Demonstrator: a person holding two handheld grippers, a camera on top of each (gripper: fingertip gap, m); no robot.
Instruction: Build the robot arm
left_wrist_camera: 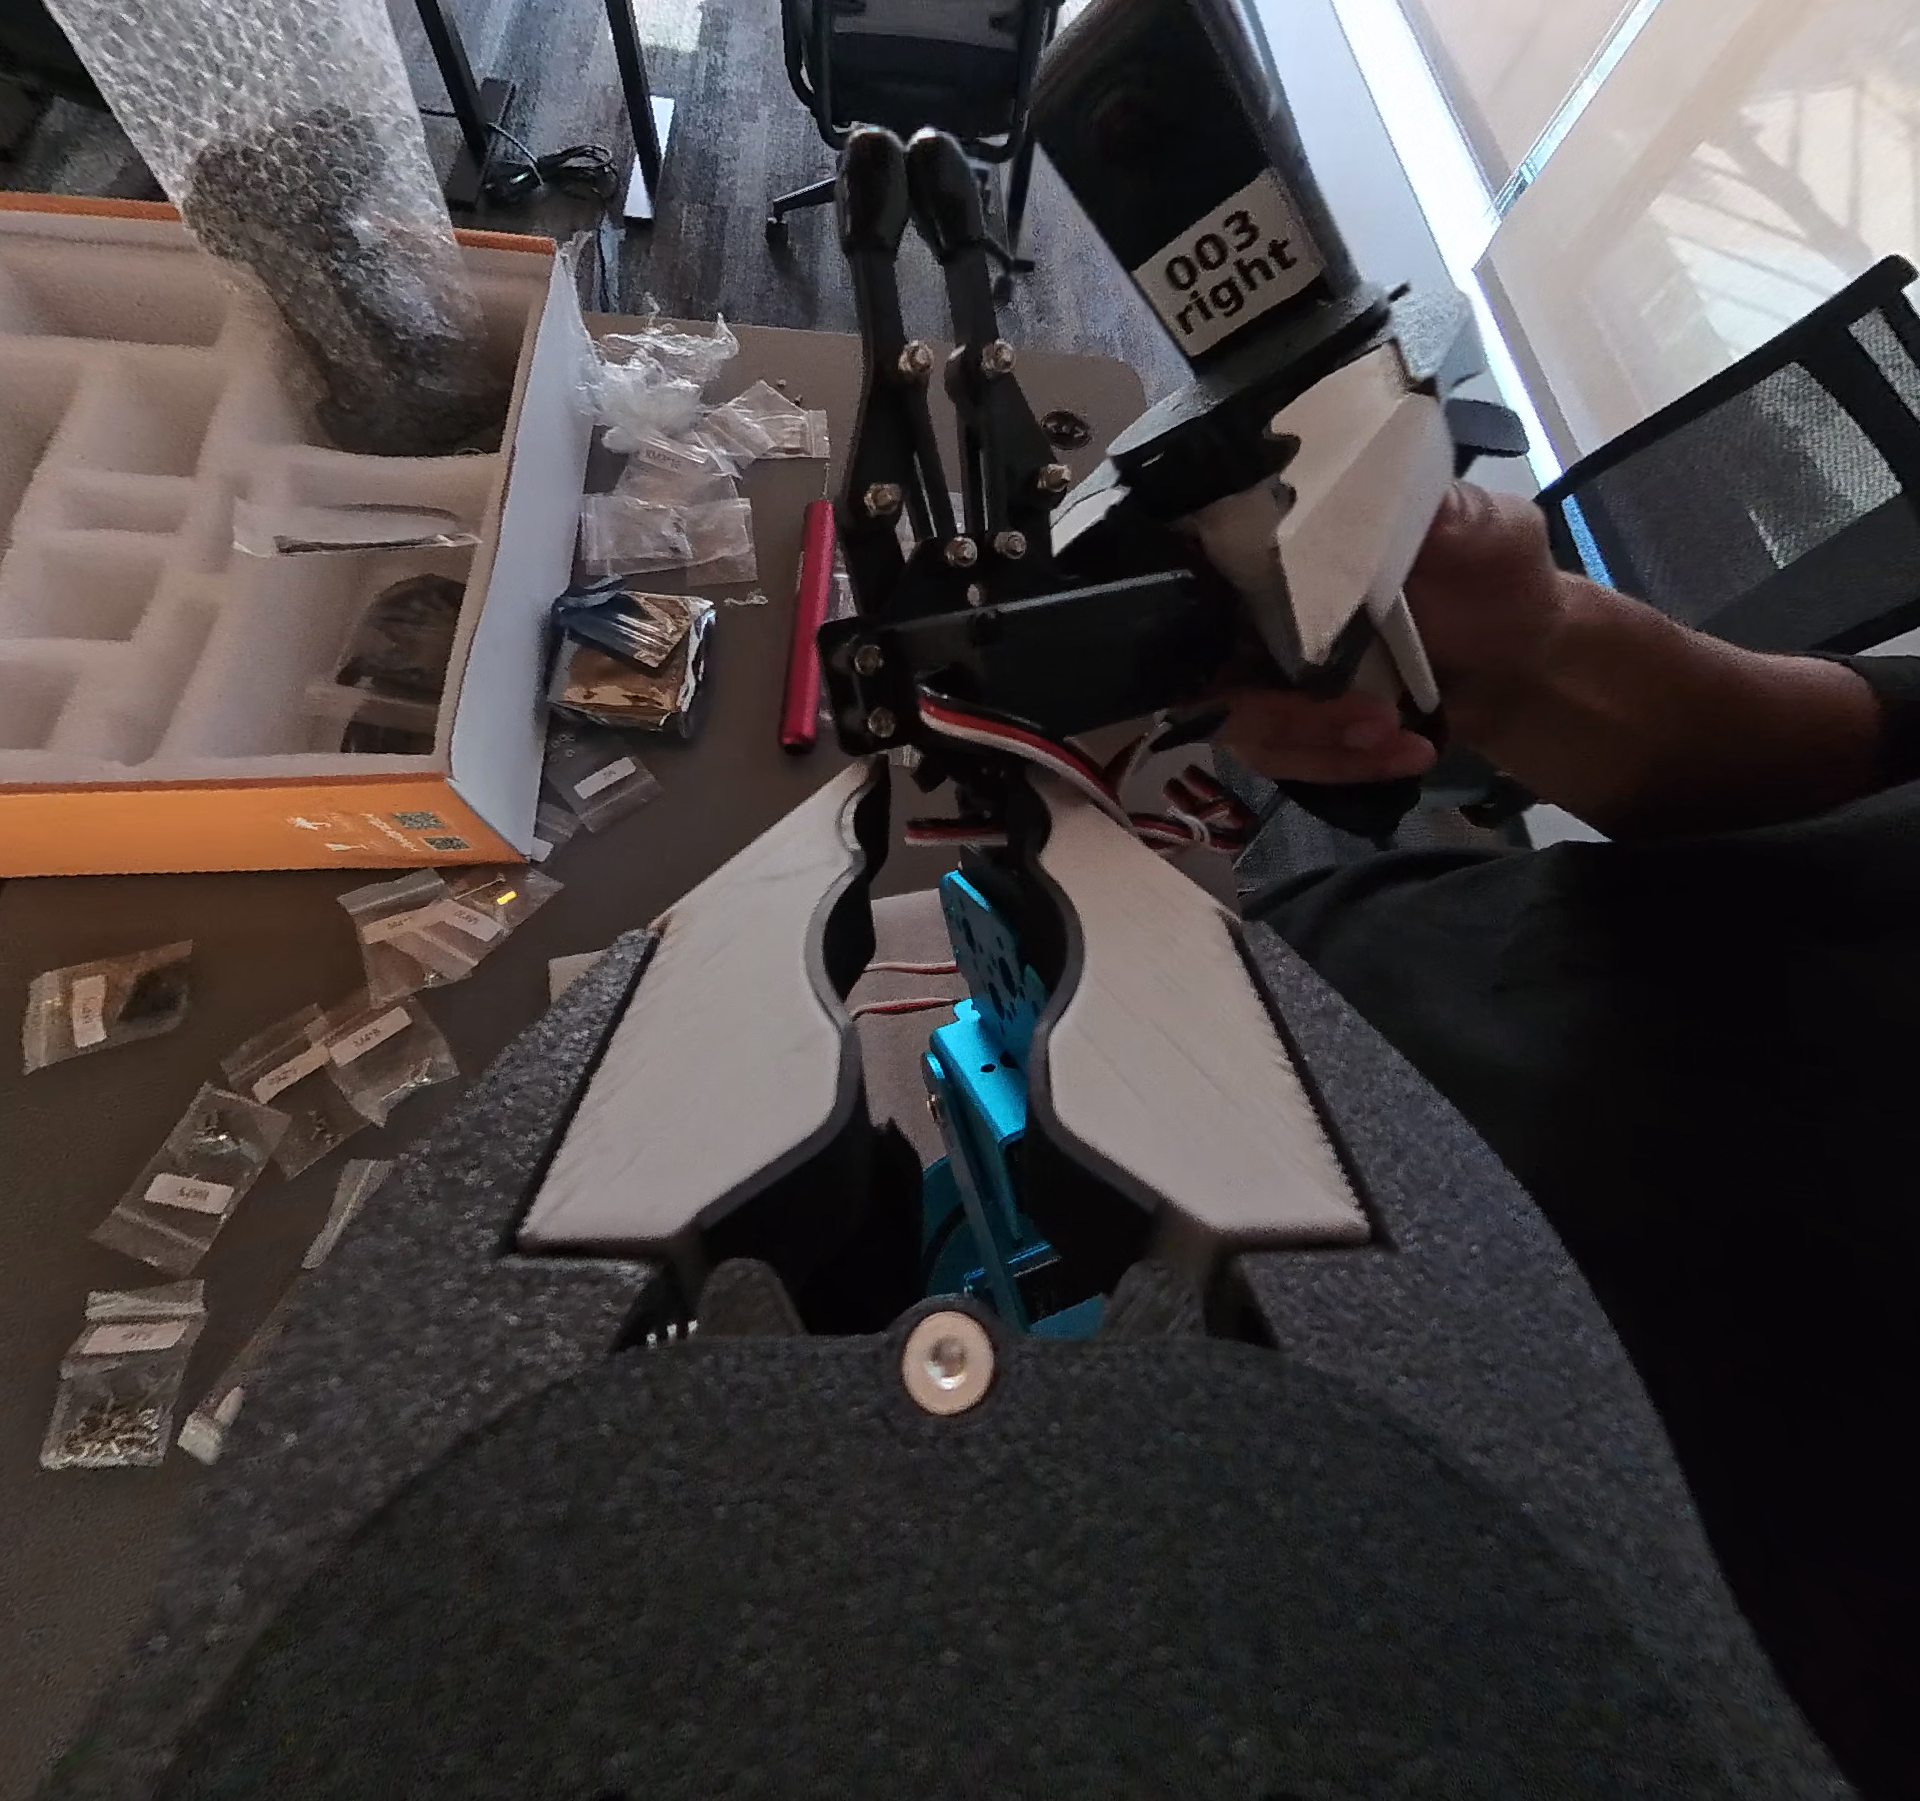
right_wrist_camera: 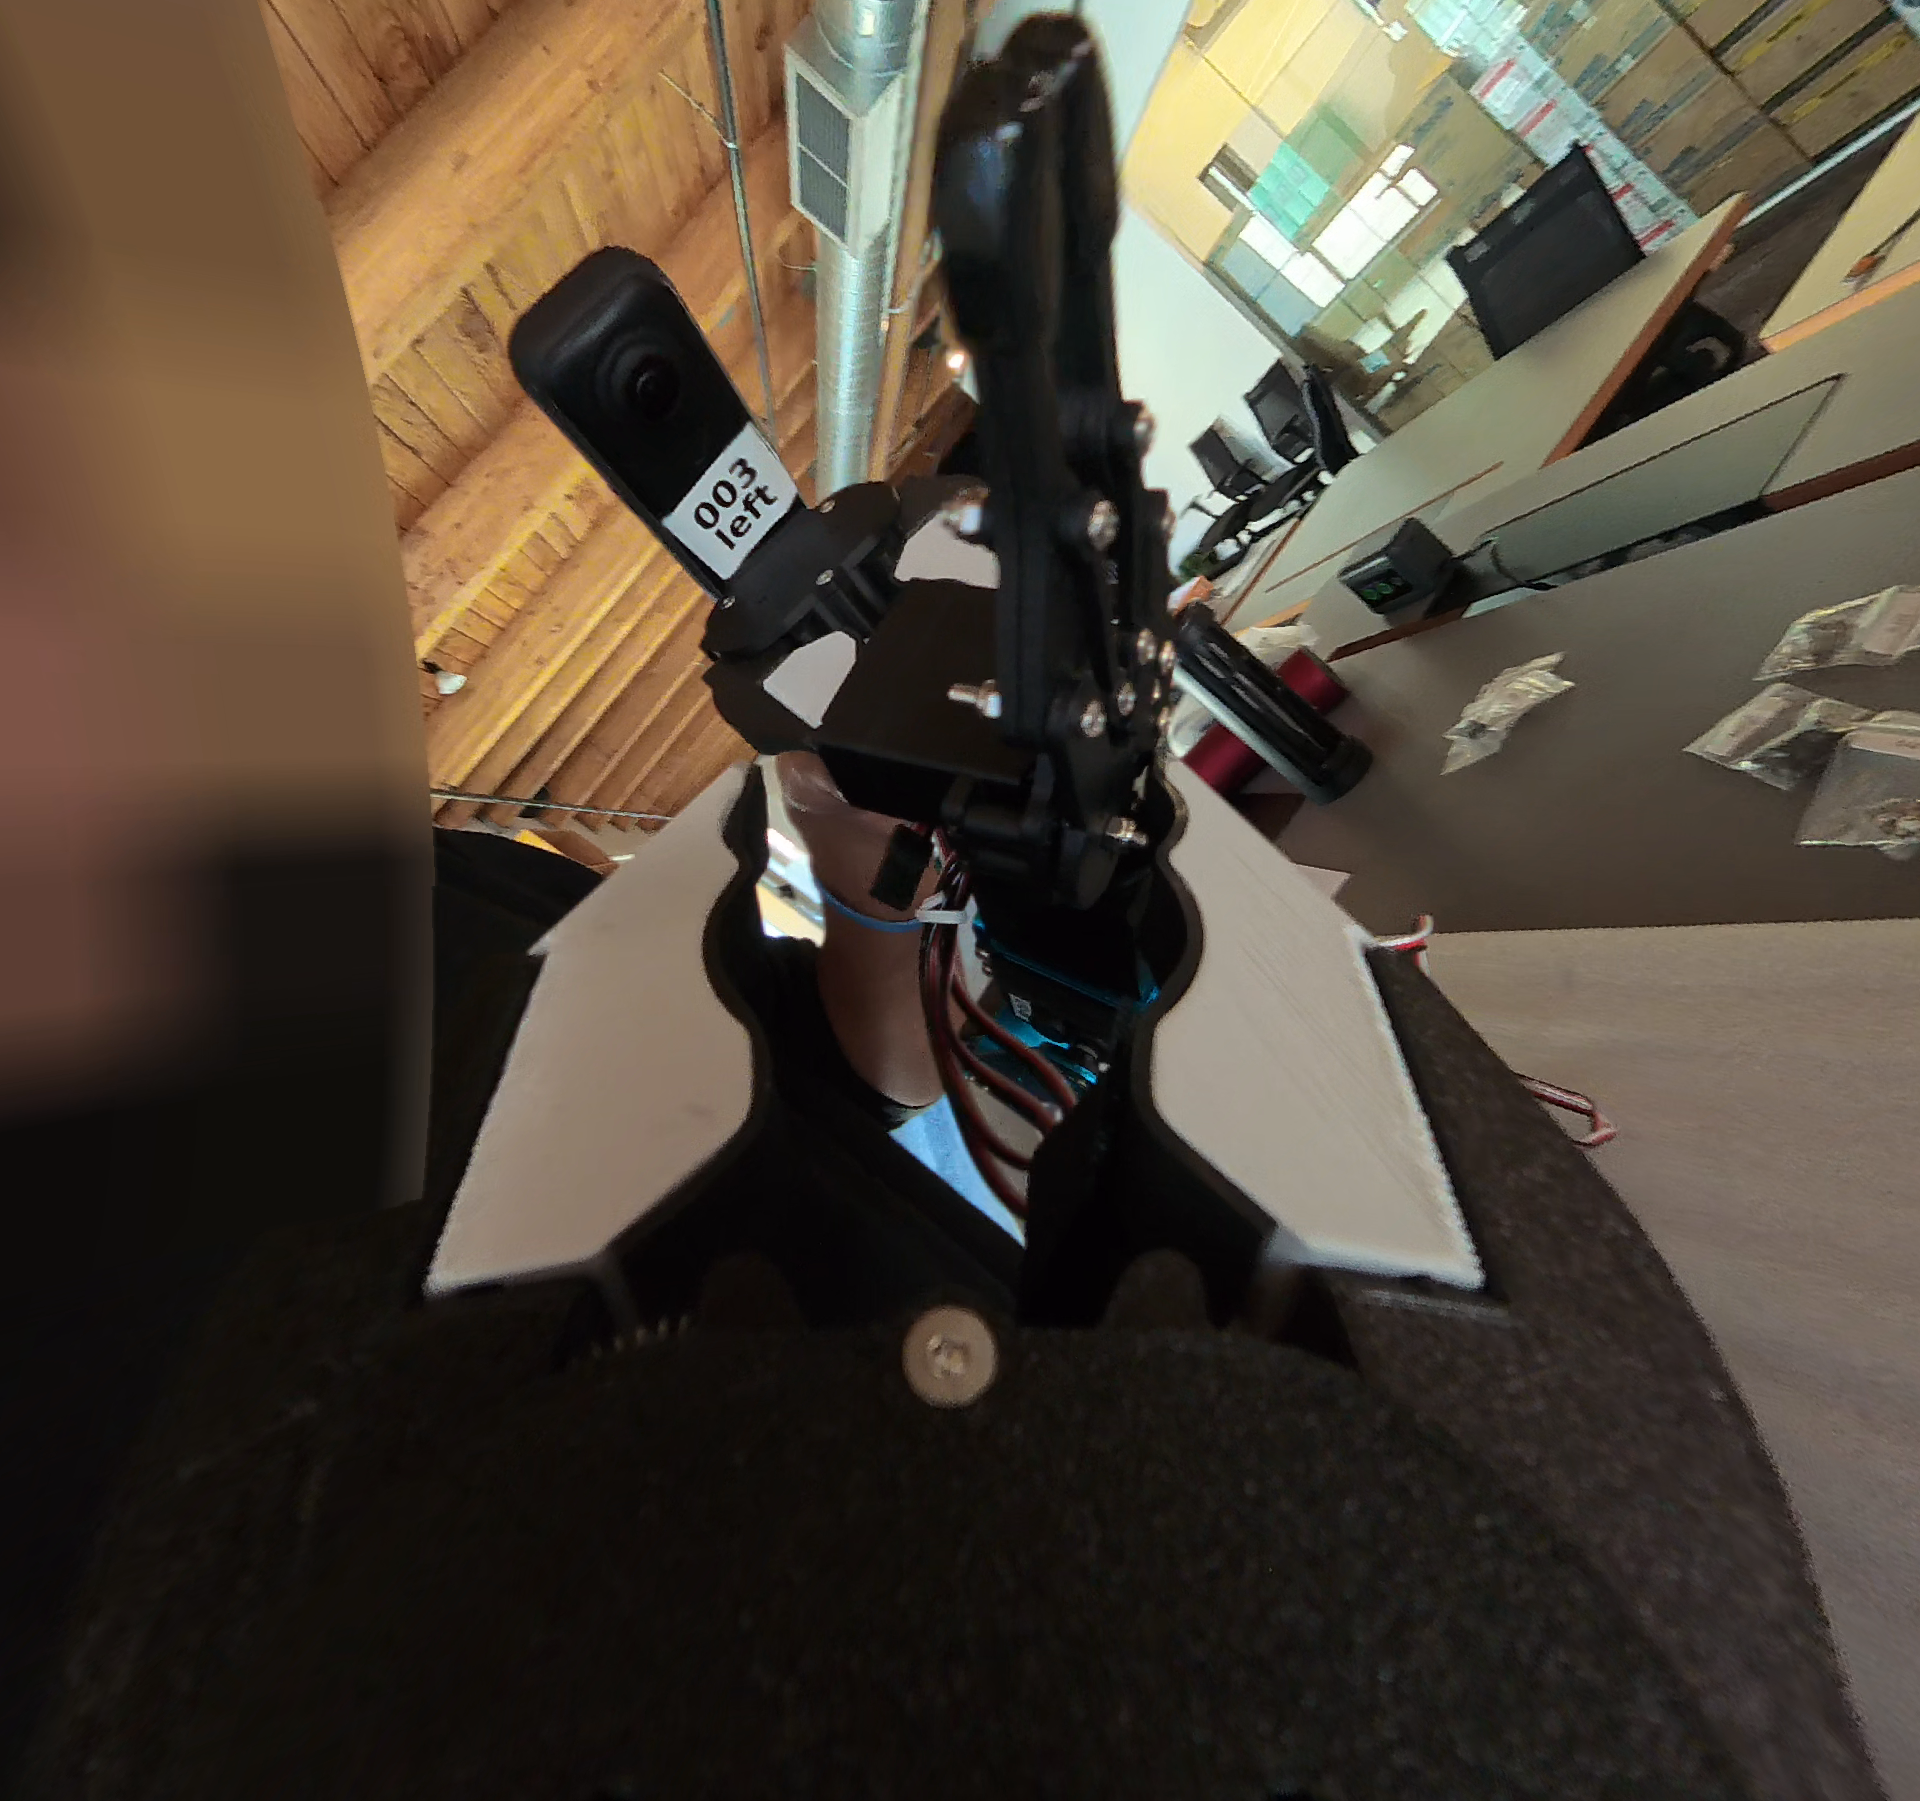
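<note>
One robot arm kit [left_wrist_camera: 966, 525], two tongs [left_wrist_camera: 951, 806].

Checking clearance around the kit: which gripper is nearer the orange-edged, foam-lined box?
Left, probably. The left gripper sits just right of the box; the right gripper comes in farther right, beyond the small black robot arm.

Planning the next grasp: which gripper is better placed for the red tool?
Probably left: both clamp the small robot arm, but left gripper faces the table, red tool ahead; right gripper points upward.
</note>
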